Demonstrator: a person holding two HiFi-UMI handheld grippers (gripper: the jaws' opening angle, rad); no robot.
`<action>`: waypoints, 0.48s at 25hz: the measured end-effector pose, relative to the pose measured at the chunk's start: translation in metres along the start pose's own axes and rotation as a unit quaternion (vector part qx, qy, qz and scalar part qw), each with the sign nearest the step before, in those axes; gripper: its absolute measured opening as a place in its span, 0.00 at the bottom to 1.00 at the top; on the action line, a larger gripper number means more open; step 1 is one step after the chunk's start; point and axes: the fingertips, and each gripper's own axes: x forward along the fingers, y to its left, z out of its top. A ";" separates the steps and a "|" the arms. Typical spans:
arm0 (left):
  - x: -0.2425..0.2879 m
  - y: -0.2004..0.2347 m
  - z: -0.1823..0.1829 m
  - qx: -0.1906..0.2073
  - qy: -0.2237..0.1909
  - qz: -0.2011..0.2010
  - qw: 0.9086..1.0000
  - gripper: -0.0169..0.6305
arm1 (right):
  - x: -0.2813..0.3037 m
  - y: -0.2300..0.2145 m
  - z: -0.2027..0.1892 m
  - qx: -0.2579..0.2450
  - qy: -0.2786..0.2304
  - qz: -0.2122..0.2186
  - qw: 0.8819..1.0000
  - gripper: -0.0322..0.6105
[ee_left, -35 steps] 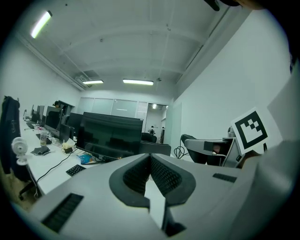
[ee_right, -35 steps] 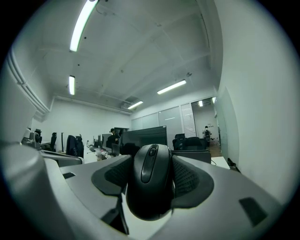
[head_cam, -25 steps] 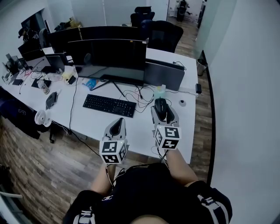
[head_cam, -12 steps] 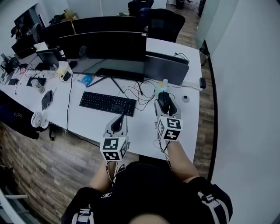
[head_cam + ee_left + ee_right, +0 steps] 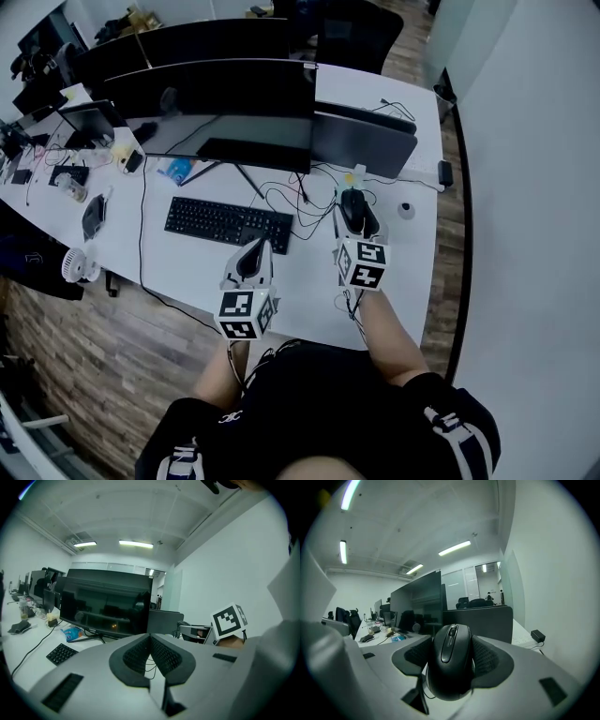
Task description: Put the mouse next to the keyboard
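Light: cool, even, indoor. Source: ceiling strip lights (image 5: 136, 543), slightly blown out in both gripper views. Heavy fisheye there, with black corners and bowed walls. Head view darkens toward its edges; the white bench (image 5: 305, 281) is brightest. Faint reflections on the monitor (image 5: 105, 604). Focus: mouse (image 5: 451, 663) sharp, far room softer.

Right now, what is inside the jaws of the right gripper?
The right gripper is closed on a black mouse; its pads press both sides. The mouse hides its own underside, so whether it touches the desk cannot be seen.
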 end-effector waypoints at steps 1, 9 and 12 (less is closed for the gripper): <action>0.006 0.002 -0.004 -0.001 0.006 0.001 1.000 0.05 | 0.008 -0.003 -0.004 0.000 0.005 0.000 1.000 0.49; 0.034 0.007 -0.024 -0.004 0.036 0.005 0.999 0.05 | 0.048 -0.019 -0.043 0.022 0.048 0.001 0.999 0.49; 0.039 0.006 -0.031 -0.004 0.046 0.004 0.999 0.05 | 0.052 -0.018 -0.063 0.033 0.068 0.006 0.997 0.49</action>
